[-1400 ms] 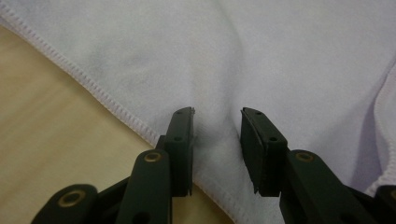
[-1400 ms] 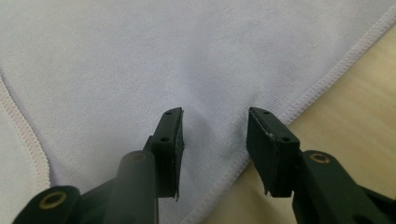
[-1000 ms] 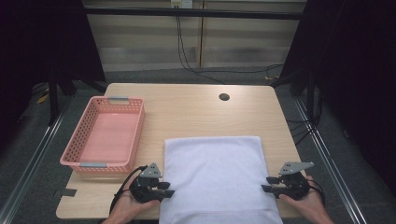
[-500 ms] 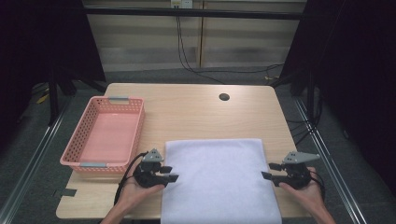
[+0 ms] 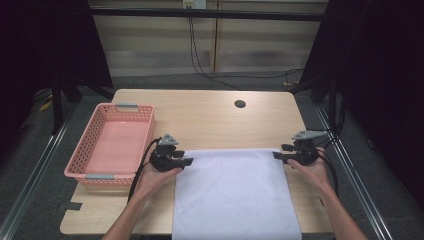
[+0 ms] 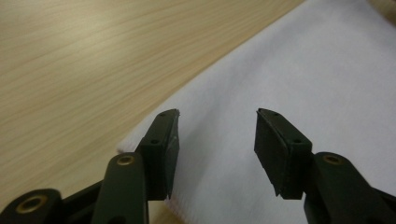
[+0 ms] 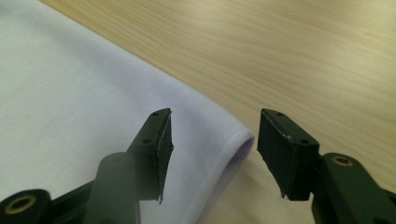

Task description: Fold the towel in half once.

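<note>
A white cloth (image 5: 232,192) lies flat on the wooden table (image 5: 210,120), reaching past the near edge. My left gripper (image 5: 187,161) sits at the cloth's far left corner, jaws open over the cloth (image 6: 299,88) with the corner edge just beside the left jaw. My right gripper (image 5: 276,155) is at the far right corner. It is open too, and the hemmed corner of the cloth (image 7: 70,107) lies between its jaws. Neither gripper (image 6: 217,140) (image 7: 215,144) holds anything.
A pink plastic basket (image 5: 80,160) stands empty at the table's left side, close to my left hand. A dark round hole (image 5: 240,104) marks the table's far side. Bare wood lies beyond the cloth.
Both grippers have moved forward along the cloth's side edges, from near its front corners to its far corners. The cloth has not moved.
</note>
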`<act>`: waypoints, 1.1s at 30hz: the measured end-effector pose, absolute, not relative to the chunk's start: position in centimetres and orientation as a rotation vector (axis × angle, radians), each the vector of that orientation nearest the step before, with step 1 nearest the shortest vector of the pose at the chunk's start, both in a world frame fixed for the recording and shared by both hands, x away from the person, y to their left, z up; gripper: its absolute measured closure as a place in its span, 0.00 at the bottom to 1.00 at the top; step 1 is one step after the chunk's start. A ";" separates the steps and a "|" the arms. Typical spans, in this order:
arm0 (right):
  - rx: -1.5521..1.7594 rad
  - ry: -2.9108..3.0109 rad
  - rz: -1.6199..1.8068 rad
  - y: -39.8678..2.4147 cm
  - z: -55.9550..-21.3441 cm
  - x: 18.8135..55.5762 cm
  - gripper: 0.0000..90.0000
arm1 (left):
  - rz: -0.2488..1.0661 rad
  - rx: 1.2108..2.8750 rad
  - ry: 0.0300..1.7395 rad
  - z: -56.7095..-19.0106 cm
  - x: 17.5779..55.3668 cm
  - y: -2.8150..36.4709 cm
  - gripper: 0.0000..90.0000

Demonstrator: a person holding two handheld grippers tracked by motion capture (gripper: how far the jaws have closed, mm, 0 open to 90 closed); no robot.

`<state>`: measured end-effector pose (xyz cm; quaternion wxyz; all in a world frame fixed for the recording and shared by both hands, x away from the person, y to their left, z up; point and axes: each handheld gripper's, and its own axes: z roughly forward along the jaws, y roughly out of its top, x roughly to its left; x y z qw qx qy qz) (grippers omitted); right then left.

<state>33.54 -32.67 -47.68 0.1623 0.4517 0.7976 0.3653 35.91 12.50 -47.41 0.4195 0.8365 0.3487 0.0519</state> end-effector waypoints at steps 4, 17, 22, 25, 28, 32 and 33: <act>1.294 2.285 1.027 -32.2 -48.6 34.9 0.48 | 0.160 2.130 0.875 -47.6 37.0 11.9 0.48; 1.316 2.338 0.977 -32.1 -50.2 36.0 0.64 | 0.166 2.117 0.937 -49.2 37.6 13.1 0.46; 1.307 2.365 1.005 -32.0 -50.1 35.7 0.81 | 0.147 2.119 0.937 -49.7 37.8 13.7 0.46; 1.289 2.378 1.005 -31.9 -50.1 35.7 0.87 | 0.152 2.153 0.928 -49.9 37.8 13.4 0.45; 1.304 2.378 1.015 -32.1 -50.1 35.7 0.89 | 0.153 2.164 0.932 -50.1 37.9 13.3 0.44; 1.326 2.371 1.021 -32.4 -50.1 35.6 0.90 | 0.134 2.176 0.896 -50.0 37.9 13.4 0.52; 1.327 2.371 1.022 -32.4 -50.1 35.6 0.90 | 0.104 2.174 0.877 -50.1 37.9 13.3 0.61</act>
